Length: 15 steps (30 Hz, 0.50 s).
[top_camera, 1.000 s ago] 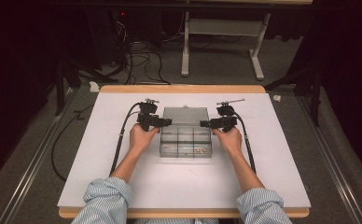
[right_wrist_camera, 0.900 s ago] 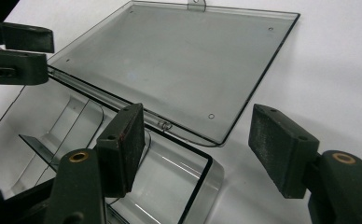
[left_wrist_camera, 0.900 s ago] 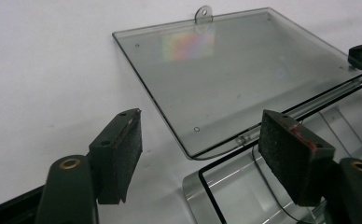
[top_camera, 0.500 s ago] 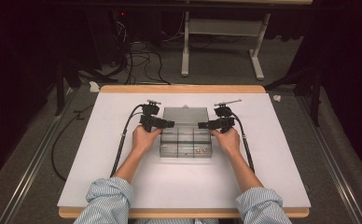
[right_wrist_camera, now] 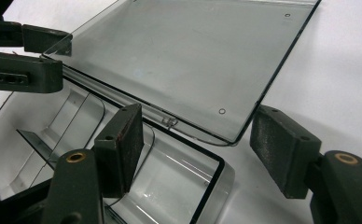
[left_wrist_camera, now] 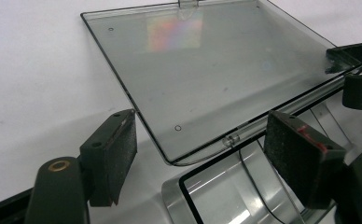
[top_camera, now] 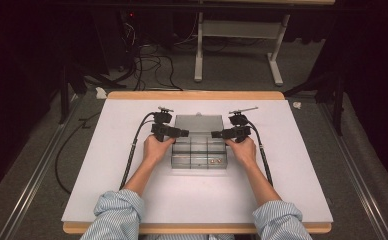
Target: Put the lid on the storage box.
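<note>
My left gripper (top_camera: 182, 133) and right gripper (top_camera: 217, 134) stand wide, holding nothing, at 9 and 3 o'clock of the clear plastic compartment box (top_camera: 199, 152) mid-tabletop (top_camera: 292, 200). Its transparent flat lid (left_wrist_camera: 207, 65) lies open toward 12 o'clock. If one side pushes earlier, I think the box may slide or twist.

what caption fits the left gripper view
Open left gripper astride the hinge corner of a clear box's flat-open lid.

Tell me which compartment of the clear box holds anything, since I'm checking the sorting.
The front right compartment, nearest the person's right hand: two small roundish bits show there, while the others look empty.
</note>
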Motion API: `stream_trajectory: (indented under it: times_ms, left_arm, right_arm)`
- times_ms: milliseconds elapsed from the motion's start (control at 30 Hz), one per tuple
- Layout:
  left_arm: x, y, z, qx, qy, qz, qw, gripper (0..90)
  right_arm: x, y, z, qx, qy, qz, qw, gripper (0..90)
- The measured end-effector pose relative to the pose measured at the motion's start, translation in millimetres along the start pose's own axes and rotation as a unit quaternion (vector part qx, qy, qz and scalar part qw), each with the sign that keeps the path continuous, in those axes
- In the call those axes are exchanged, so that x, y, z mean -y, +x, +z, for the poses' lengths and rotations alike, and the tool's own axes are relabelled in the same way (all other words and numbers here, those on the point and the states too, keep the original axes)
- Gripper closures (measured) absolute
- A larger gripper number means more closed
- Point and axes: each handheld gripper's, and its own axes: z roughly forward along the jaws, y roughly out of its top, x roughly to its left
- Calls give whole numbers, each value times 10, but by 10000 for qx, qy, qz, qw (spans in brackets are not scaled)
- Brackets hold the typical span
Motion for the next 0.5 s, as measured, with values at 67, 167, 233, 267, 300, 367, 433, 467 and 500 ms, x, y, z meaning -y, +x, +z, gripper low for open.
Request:
stream_trajectory:
  times_ms: [67, 167, 233, 267, 300, 367, 433, 467, 500]
  left_arm:
    - [0, 1, 0, 6, 8, -7, 10000, 260]
    - [5, 0, 2, 22, 46, -17, 10000, 261]
    - [7, -2, 2, 31, 54, -27, 10000, 264]
    - [6, -3, 2, 28, 51, -34, 10000, 264]
    - [6, -3, 2, 28, 51, -34, 10000, 264]
    - [5, -1, 0, 27, 57, -34, 10000, 265]
    - [5, 1, 0, 34, 57, -40, 10000, 267]
    - [6, 5, 0, 61, 60, -59, 9999, 268]
    - [6, 5, 1, 59, 51, -65, 9999, 267]
  right_arm:
    - [-1, 1, -2, 10, 17, -12, 10000, 352]
    - [0, 2, -2, 7, 28, 3, 10000, 352]
    - [0, 3, 0, 10, 19, -21, 10000, 352]
    - [1, 3, 1, 8, 13, -25, 10000, 351]
    - [1, 3, 1, 8, 13, -25, 10000, 351]
    - [1, 4, 0, 12, 10, -36, 10000, 351]
    - [2, 5, 0, 10, -2, -39, 10000, 351]
    - [3, 7, -4, 13, 7, -47, 10000, 352]
    - [4, 8, -4, 3, -2, -50, 10000, 354]
